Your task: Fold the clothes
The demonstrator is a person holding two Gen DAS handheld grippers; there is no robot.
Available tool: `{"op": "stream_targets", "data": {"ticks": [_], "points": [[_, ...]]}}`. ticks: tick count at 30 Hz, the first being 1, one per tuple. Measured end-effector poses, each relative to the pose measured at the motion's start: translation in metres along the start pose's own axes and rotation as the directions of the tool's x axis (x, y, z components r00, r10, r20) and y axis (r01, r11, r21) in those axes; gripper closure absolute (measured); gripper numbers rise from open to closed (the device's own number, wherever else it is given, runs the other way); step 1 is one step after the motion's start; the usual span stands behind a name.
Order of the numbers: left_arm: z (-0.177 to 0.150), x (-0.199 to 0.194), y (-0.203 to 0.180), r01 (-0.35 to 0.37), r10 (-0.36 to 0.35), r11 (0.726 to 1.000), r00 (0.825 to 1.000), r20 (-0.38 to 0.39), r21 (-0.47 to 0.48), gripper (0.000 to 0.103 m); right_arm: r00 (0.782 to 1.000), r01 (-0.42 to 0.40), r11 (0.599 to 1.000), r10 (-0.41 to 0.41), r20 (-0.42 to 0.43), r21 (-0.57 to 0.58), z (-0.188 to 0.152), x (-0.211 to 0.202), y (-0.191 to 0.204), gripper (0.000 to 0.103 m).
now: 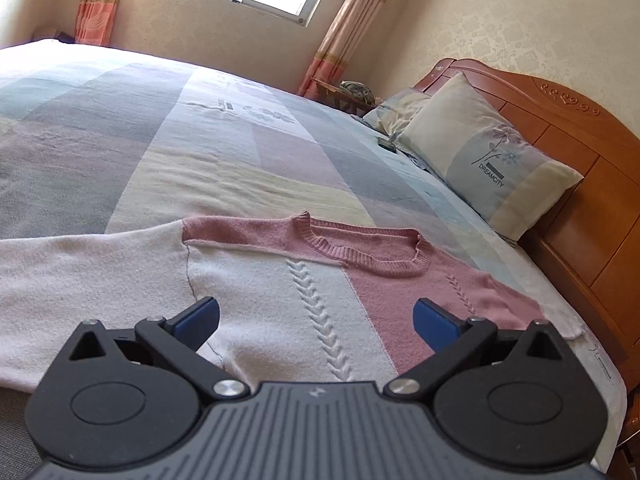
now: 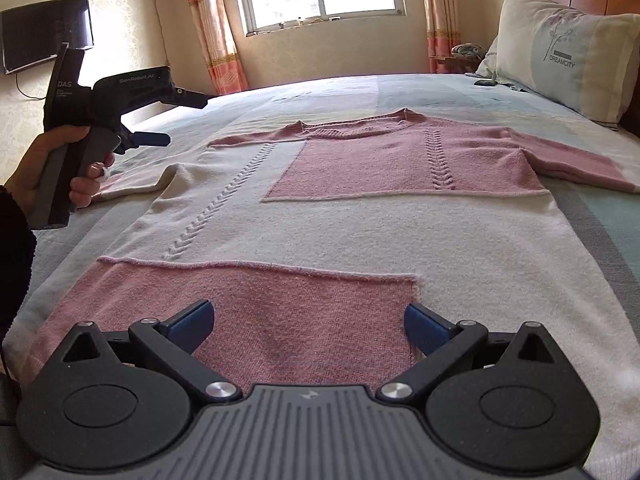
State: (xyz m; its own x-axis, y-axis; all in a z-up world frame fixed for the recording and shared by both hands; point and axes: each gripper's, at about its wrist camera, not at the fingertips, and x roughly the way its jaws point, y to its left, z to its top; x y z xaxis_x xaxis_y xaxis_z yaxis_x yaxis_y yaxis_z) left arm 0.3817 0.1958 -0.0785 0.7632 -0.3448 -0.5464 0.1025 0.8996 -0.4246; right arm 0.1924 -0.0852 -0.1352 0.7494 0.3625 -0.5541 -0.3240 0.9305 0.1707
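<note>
A pink and white knit sweater [image 1: 280, 300] [image 2: 360, 220] lies flat, front up, on the bed, with its collar [image 2: 360, 128] toward the window. One sleeve [image 2: 580, 164] stretches out to the right, the other [image 2: 120, 184] to the left. My left gripper [image 1: 316, 308] is open, hovering over the chest near the left shoulder seam, holding nothing. In the right wrist view it [image 2: 184, 120] hangs above the left sleeve, held by a hand [image 2: 48, 168]. My right gripper [image 2: 308, 308] is open over the pink hem panel, empty.
Pillows [image 1: 488, 156] [image 2: 560, 52] lean on the wooden headboard [image 1: 580, 184] at the right. A small dark object [image 1: 387, 145] [image 2: 485, 83] lies on the patchwork bedspread [image 1: 200, 140] near them. A wall TV [image 2: 44, 32] hangs at the left, and a curtained window is beyond the bed.
</note>
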Motion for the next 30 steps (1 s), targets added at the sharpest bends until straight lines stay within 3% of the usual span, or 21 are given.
{"op": "stream_targets", "data": {"ticks": [4,8,10,12,14,17,22,30], "points": [[-0.012,0.023,0.007,-0.096,0.093,0.995,0.989,-0.113,-0.018,0.001,1.000,-0.029,0.998,0.029,0.009,0.051,0.000,-0.002,-0.009,0.000],[-0.018,0.016,0.008,-0.121,0.123,0.992,0.982,-0.146,0.020,0.001,1.000,-0.020,0.997,0.019,0.015,0.069,-0.001,-0.003,-0.015,0.000],[-0.014,0.006,0.010,-0.150,0.148,0.989,0.981,-0.122,-0.010,0.001,1.000,-0.009,0.998,0.008,0.016,0.059,-0.002,-0.003,-0.014,0.000],[-0.009,-0.004,0.009,-0.120,0.117,0.992,0.991,-0.064,-0.038,0.001,1.000,0.002,0.998,-0.003,0.014,0.056,-0.002,-0.003,-0.012,0.000],[-0.007,-0.007,0.007,-0.011,0.010,0.997,1.000,-0.018,-0.077,0.001,1.000,0.011,0.999,-0.011,0.010,0.045,-0.002,-0.002,-0.010,0.000],[-0.009,0.002,-0.001,0.052,-0.054,0.995,0.998,-0.019,-0.080,0.001,1.000,0.026,0.999,-0.026,0.004,0.028,-0.002,-0.001,-0.007,0.000],[-0.021,0.025,-0.010,-0.042,0.042,0.999,0.987,-0.157,0.000,0.001,0.999,0.048,0.999,-0.048,-0.007,0.002,-0.003,0.000,-0.002,0.000],[-0.022,0.005,-0.035,-0.042,0.050,0.997,0.988,-0.147,0.058,0.001,0.996,0.079,0.997,-0.079,-0.037,-0.015,0.000,-0.001,0.002,0.000]]}}
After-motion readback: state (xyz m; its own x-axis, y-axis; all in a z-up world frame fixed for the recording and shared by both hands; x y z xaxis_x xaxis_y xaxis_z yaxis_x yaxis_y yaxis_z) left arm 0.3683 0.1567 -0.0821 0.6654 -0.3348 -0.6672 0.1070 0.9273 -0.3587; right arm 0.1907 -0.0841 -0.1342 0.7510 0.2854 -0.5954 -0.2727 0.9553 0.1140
